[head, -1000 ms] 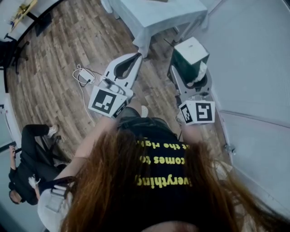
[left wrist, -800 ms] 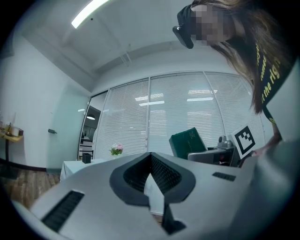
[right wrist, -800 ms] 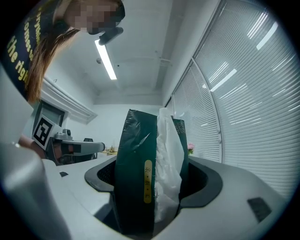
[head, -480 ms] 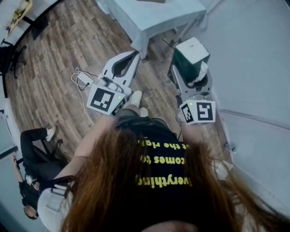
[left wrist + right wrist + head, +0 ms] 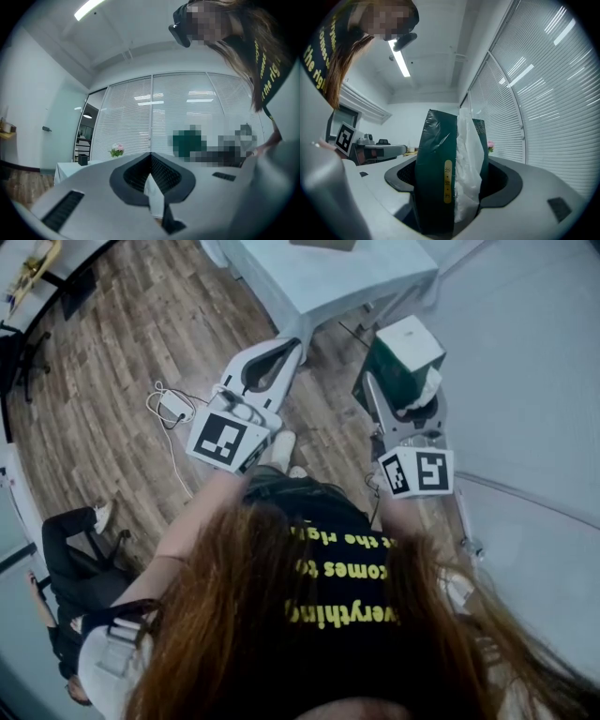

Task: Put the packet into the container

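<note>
A dark green packet [image 5: 401, 354] with a white top and white tissue spilling from one side hangs over the wood floor, with my right gripper [image 5: 401, 392] shut on it. In the right gripper view the green packet [image 5: 436, 173] stands upright between the jaws of the right gripper [image 5: 452, 183], its white tissue [image 5: 468, 159] on the right. My left gripper [image 5: 292, 345] is shut with nothing in it, pointing at the table corner. The left gripper [image 5: 150, 153] shows its tips touching. I cannot make out a container.
A table with a pale cloth [image 5: 328, 282] stands ahead, a brown thing [image 5: 322, 244] at its far edge. Flowers [image 5: 117, 150] and a black cup [image 5: 83, 160] stand on it. A white cable and adapter [image 5: 173, 404] lie on the floor. A seated person [image 5: 70, 563] is at lower left.
Both grippers have shifted slightly right and towards the table, the packet still held. The seated person at lower left has moved.
</note>
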`<state>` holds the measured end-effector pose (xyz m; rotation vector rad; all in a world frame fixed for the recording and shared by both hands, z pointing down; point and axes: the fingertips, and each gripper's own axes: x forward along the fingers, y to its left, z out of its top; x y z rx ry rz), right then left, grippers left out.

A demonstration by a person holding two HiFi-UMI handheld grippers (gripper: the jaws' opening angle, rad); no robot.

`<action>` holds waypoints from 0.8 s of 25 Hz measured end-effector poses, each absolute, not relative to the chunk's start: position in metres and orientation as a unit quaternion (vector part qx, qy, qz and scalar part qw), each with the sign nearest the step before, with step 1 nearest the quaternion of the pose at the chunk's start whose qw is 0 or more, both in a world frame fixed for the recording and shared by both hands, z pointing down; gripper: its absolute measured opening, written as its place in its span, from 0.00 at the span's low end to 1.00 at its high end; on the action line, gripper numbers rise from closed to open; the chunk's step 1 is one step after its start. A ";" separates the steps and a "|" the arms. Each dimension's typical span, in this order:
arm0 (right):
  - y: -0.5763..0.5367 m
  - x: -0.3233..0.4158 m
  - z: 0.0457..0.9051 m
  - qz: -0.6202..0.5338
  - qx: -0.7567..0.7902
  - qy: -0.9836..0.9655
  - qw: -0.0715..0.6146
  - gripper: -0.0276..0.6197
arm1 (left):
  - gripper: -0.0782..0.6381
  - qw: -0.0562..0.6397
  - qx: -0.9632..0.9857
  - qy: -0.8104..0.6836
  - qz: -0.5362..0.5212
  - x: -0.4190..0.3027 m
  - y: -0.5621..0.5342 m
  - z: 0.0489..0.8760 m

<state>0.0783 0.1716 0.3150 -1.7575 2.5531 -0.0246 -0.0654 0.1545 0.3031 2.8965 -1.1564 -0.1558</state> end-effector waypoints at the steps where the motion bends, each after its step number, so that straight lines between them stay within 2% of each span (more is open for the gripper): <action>1: 0.164 0.076 0.314 -0.008 -0.566 0.824 0.020 0.63 | 0.11 0.010 0.928 -0.370 -0.051 -0.067 0.147 0.303; 20: 0.051 0.078 0.308 -0.019 -0.584 0.811 0.029 0.63 | 0.11 0.018 0.931 -0.360 -0.051 -0.082 0.037 0.310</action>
